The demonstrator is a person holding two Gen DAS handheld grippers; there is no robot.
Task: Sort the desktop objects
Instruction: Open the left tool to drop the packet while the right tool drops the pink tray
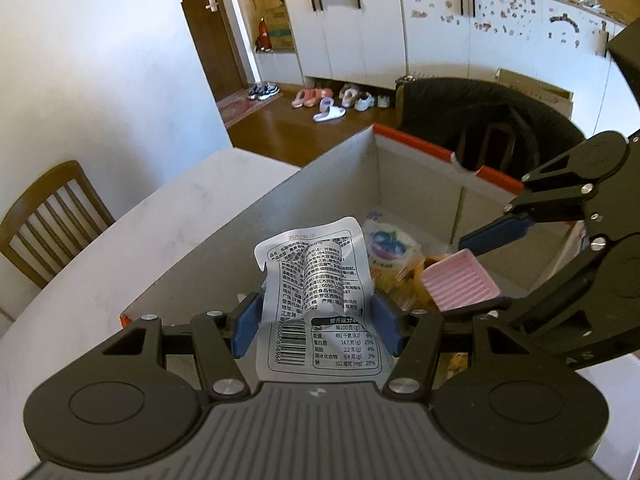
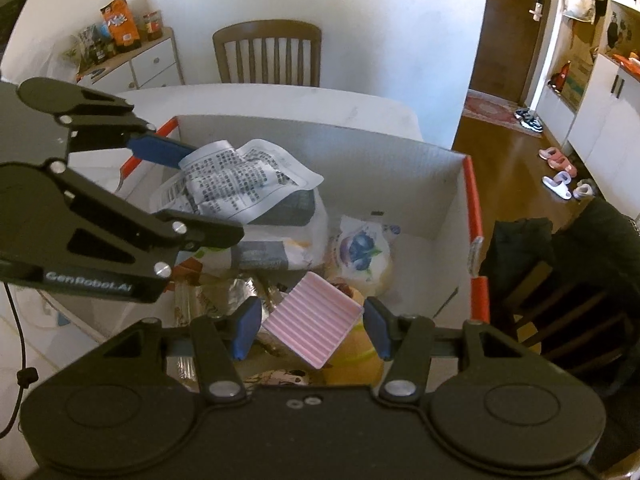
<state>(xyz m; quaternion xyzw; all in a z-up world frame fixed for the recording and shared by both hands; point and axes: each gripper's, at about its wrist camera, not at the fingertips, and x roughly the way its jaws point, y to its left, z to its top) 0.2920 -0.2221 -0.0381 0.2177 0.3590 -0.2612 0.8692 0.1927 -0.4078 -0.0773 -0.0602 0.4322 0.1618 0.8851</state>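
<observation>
A crumpled silver snack packet [image 1: 316, 292] with printed text and a barcode sits between the blue pads of my left gripper [image 1: 316, 326], which is shut on it above the cardboard box [image 1: 328, 168]. In the right wrist view the same packet [image 2: 244, 176] hangs over the box's near-left corner in the left gripper [image 2: 200, 192]. My right gripper [image 2: 312, 326] is shut on a pink ridged tray [image 2: 312, 322], tilted, low inside the box. The left wrist view shows that tray [image 1: 460, 282] in the right gripper [image 1: 474, 276].
The box [image 2: 360, 148] with orange edges holds several packets, among them a white bag with a blueberry picture [image 2: 362, 252]. It stands on a white table [image 1: 120, 248]. Wooden chairs [image 2: 267, 52] stand around it; a dark jacket [image 1: 480, 116] drapes one chair.
</observation>
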